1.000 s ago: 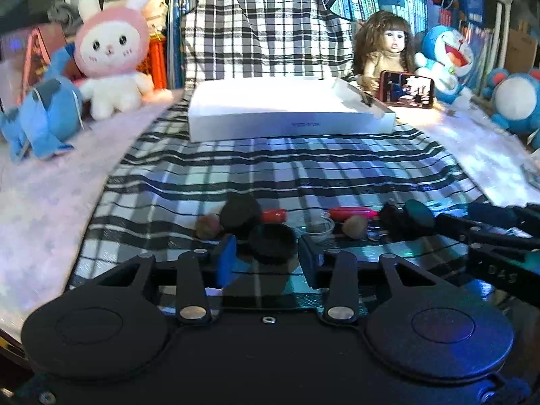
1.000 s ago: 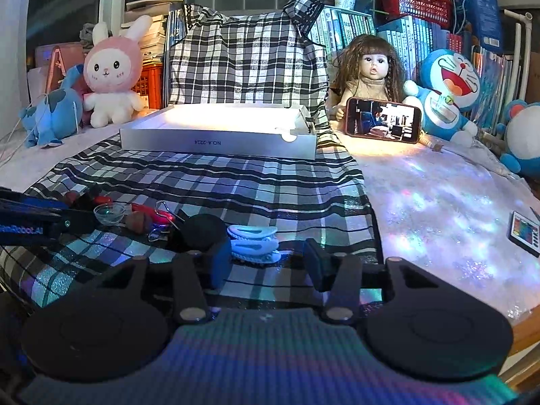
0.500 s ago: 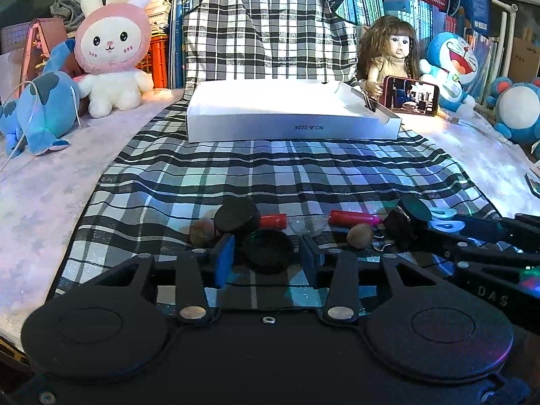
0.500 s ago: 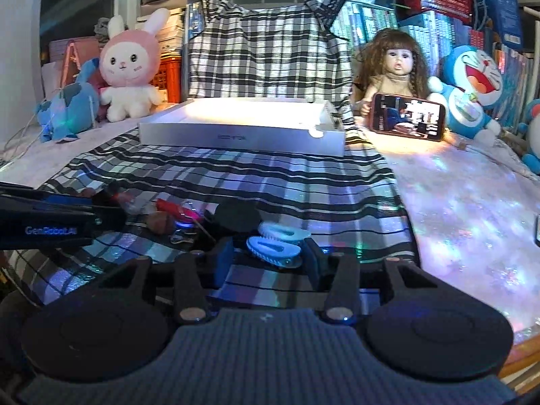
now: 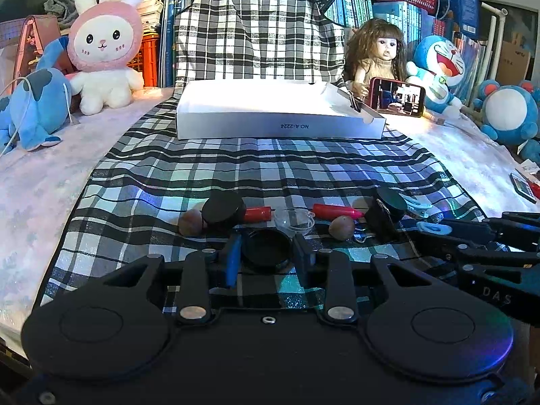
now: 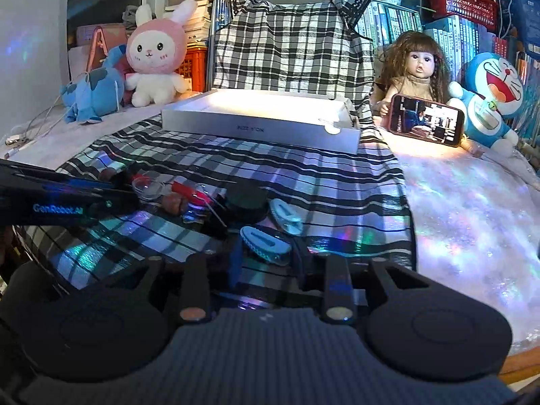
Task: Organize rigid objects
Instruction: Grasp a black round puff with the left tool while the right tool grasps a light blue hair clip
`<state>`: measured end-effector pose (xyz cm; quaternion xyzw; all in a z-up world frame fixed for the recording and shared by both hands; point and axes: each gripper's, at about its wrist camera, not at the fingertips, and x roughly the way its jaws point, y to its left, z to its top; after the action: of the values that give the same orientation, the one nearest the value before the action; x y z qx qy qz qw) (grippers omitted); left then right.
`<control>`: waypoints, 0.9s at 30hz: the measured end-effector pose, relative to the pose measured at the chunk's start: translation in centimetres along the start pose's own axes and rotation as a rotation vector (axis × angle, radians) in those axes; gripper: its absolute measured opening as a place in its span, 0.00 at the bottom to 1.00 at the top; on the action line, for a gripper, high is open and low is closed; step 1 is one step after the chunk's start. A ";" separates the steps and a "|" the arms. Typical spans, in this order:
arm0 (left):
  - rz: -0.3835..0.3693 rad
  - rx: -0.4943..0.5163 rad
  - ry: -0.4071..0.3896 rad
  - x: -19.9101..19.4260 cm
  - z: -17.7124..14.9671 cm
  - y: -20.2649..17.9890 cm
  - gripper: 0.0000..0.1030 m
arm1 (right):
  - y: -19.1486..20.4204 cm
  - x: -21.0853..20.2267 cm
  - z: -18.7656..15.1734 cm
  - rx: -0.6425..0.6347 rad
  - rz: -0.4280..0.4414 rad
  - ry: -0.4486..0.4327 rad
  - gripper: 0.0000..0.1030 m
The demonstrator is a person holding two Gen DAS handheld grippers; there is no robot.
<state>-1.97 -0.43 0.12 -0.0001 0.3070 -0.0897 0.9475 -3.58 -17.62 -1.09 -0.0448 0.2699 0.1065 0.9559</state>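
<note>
Our left gripper (image 5: 266,253) is closing around the black lid (image 5: 266,246); our right gripper (image 6: 268,253) opens slightly about the blue clip (image 6: 265,241), white tray (image 5: 280,114) straight ahead, far.

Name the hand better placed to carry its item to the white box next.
Left, probably: left gripper is closing around the black cap, facing the white box squarely; the right's hair clip sits askew.
</note>
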 end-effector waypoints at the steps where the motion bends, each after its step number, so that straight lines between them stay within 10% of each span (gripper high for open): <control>1: 0.001 0.001 -0.001 0.0 0.0 0.0 0.30 | -0.2 -0.1 0.0 -0.001 -0.006 0.004 0.53; 17: 0.004 0.004 0.000 -0.2 -0.1 0.2 0.30 | -1.6 -1.0 0.2 0.067 -0.030 0.050 0.63; 27: 0.007 -0.002 -0.001 -0.5 -0.2 0.2 0.30 | -2.7 -0.9 0.2 0.072 -0.121 0.049 0.48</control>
<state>-2.39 -0.14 0.24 0.0002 0.3068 -0.0862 0.9479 -3.58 -20.35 -0.38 -0.0291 0.2937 0.0376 0.9547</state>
